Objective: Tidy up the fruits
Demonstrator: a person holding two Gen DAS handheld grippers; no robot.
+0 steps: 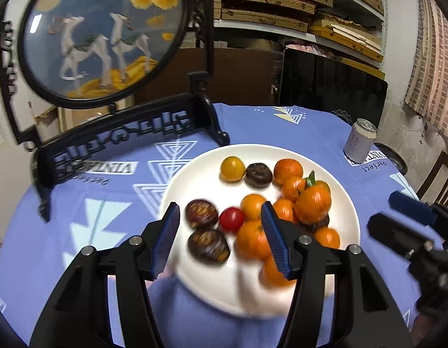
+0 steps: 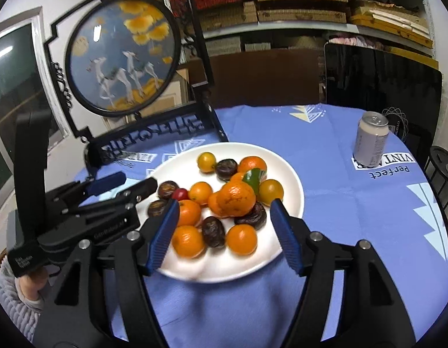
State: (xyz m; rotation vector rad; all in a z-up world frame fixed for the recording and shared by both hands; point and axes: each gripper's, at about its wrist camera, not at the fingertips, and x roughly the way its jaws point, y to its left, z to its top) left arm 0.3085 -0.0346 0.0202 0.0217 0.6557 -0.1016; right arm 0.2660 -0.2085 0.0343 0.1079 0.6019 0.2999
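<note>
We are holding the left tool (image 1: 221, 237) spread wide over the near left part of the white plate (image 1: 195, 174), gripping nothing; between its blue fingers (image 1: 169, 232) we are seeing two dark brown fruits (image 1: 202, 213) and a small red tomato (image 1: 231, 219), with an orange fruit (image 1: 251, 239) just inside the right-hand finger. Further right on the plate, a pile of orange fruits is crowding together, the biggest one (image 1: 313, 205) carrying a green leaf. We are holding the right tool (image 2: 224, 232) spread as well, gripping nothing, hovering over the plate's near edge (image 2: 224, 275); two orange fruits (image 2: 188, 240) and a dark fruit (image 2: 213, 235) are lying between its fingers, while the large leafed orange (image 2: 235, 198) is sitting just beyond them. A silver can (image 2: 370, 142) is standing well apart to the right on the blue-clothed surface (image 2: 340, 217).
</note>
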